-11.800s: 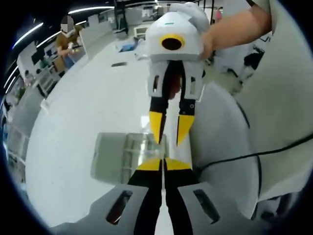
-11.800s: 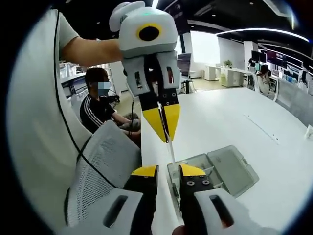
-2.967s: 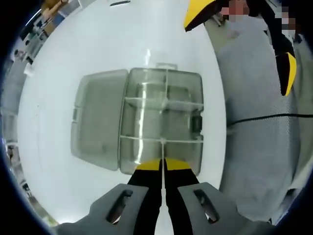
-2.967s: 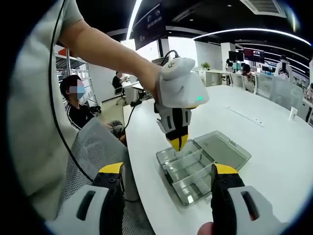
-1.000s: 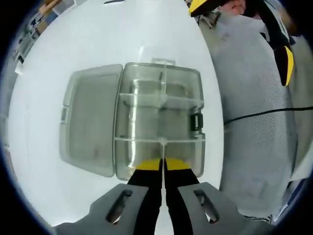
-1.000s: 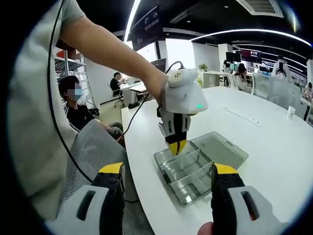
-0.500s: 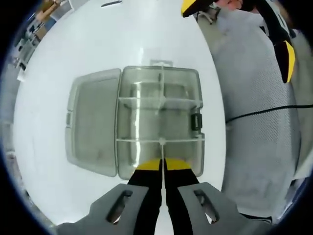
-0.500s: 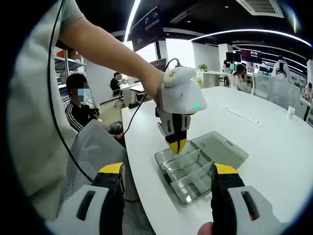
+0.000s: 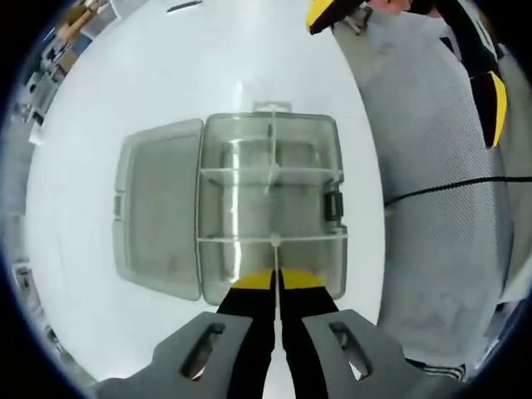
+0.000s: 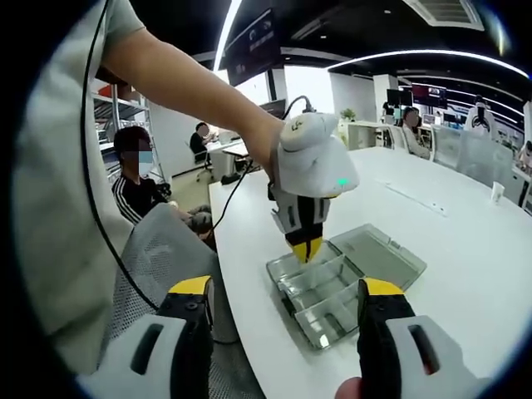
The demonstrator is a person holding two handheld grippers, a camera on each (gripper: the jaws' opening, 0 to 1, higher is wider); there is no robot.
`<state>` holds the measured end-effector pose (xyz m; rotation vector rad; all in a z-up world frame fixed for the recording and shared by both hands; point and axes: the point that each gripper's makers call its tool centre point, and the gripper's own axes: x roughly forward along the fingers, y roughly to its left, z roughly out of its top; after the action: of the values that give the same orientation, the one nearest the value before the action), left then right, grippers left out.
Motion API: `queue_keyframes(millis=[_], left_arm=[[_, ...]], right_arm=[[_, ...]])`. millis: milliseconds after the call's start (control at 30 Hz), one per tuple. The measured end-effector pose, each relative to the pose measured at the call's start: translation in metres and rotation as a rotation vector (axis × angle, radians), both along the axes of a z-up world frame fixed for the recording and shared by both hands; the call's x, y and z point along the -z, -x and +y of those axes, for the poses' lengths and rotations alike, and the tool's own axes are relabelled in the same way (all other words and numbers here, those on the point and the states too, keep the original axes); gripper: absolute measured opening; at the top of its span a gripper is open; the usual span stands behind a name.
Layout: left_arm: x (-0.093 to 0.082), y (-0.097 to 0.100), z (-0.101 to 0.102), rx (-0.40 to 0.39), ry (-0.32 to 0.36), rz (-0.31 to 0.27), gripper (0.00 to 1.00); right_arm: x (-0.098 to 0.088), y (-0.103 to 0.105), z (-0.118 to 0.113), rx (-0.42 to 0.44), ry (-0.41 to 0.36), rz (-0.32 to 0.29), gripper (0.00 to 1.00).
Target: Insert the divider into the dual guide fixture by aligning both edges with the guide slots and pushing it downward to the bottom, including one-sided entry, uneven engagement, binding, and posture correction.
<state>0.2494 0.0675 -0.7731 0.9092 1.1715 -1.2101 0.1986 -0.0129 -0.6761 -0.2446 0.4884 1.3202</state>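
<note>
A clear plastic box (image 9: 241,208) lies on the white table (image 9: 125,75), its lid (image 9: 158,216) folded open beside it. Thin clear partitions cross the inside. My left gripper (image 9: 278,278) points down over the box's near end, shut on a thin clear divider (image 9: 275,253) that shows edge-on, reaching down to the near cross partition. In the right gripper view the left gripper (image 10: 306,249) hangs over one end of the box (image 10: 332,291). My right gripper (image 10: 285,291) is held back from the box, wide open with nothing in it; its yellow fingertips (image 9: 496,100) show beyond the table edge.
A grey mesh chair (image 9: 432,208) stands against the curved table edge, with a black cable (image 9: 449,187) across it. The chair (image 10: 158,249) is also in the right gripper view. A person (image 10: 137,183) sits behind. The table (image 10: 465,249) stretches wide beyond the box.
Over the last second the left gripper has drawn back a little, so the box looks smaller. It stays shut on the divider. The right gripper stays open and hardly moves.
</note>
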Motion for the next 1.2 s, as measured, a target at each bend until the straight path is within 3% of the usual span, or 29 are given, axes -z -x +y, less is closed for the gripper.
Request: queue_keyframes(millis=[1200], left_arm=[[-0.0101,-0.0012,-0.0009,0.022,-0.016,0.02,0.0]], right_arm=[[0.0008,-0.0016,-0.0011,0.0,0.003,0.006,0.68]])
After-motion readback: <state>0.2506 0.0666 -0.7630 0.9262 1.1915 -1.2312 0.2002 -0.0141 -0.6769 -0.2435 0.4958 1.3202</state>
